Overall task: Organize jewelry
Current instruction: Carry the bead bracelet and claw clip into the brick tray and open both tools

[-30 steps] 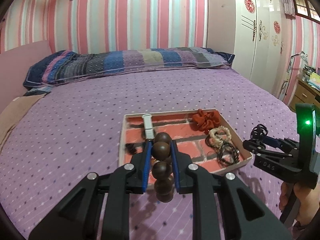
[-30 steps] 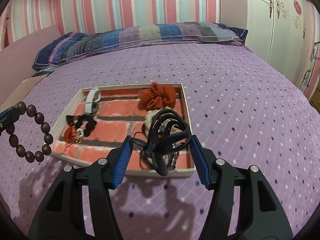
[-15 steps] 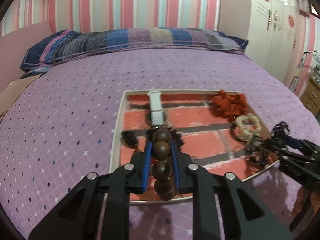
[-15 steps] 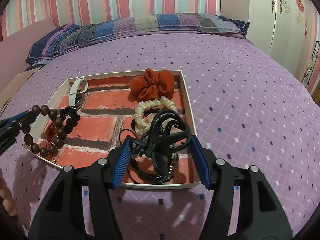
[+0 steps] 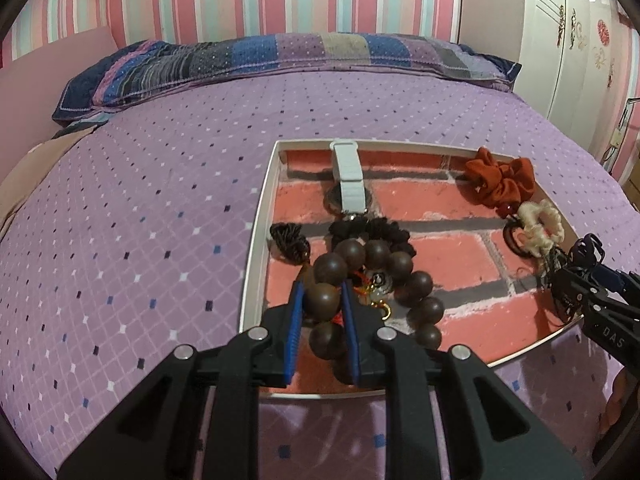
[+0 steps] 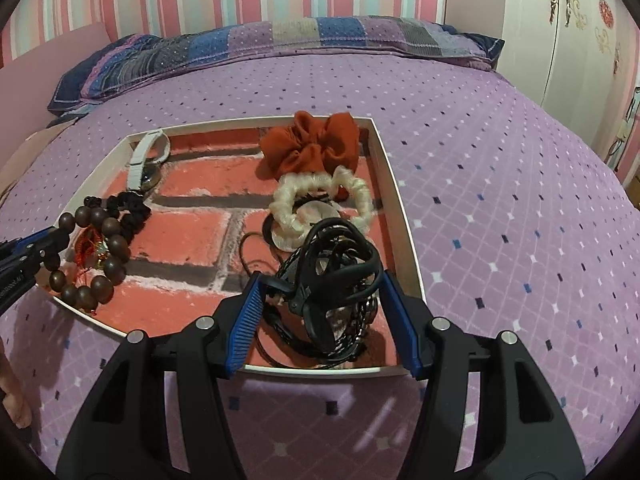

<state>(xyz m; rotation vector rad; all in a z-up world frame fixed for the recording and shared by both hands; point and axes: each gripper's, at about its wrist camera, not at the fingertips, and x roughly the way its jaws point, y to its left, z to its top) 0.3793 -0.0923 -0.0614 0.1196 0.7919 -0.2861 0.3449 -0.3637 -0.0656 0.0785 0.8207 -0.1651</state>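
Note:
A white-rimmed tray (image 5: pixel 256 240) with a brick-pattern floor lies on the purple bed. My left gripper (image 5: pixel 322 304) is shut on a brown wooden bead bracelet (image 5: pixel 376 256), which hangs over the tray's near left part above a red-and-gold charm. It also shows in the right wrist view (image 6: pixel 108 248). My right gripper (image 6: pixel 320 292) is shut on a black hair claw clip (image 6: pixel 336 276) above black cords at the tray's near right. Its jaws stand wide around the clip. The right gripper shows in the left wrist view (image 5: pixel 588 276).
In the tray lie a white-strap watch (image 6: pixel 146 158), a black scrunchie (image 6: pixel 128 208), an orange scrunchie (image 6: pixel 312 144) and a cream scrunchie (image 6: pixel 320 196). A striped pillow (image 6: pixel 280 40) lies at the head of the bed. A white wardrobe (image 6: pixel 560 20) stands on the right.
Both grippers moved forward and down over the tray. The bead bracelet swung from edge-on to lying out over the tray's left part. The claw clip came lower over the black cords.

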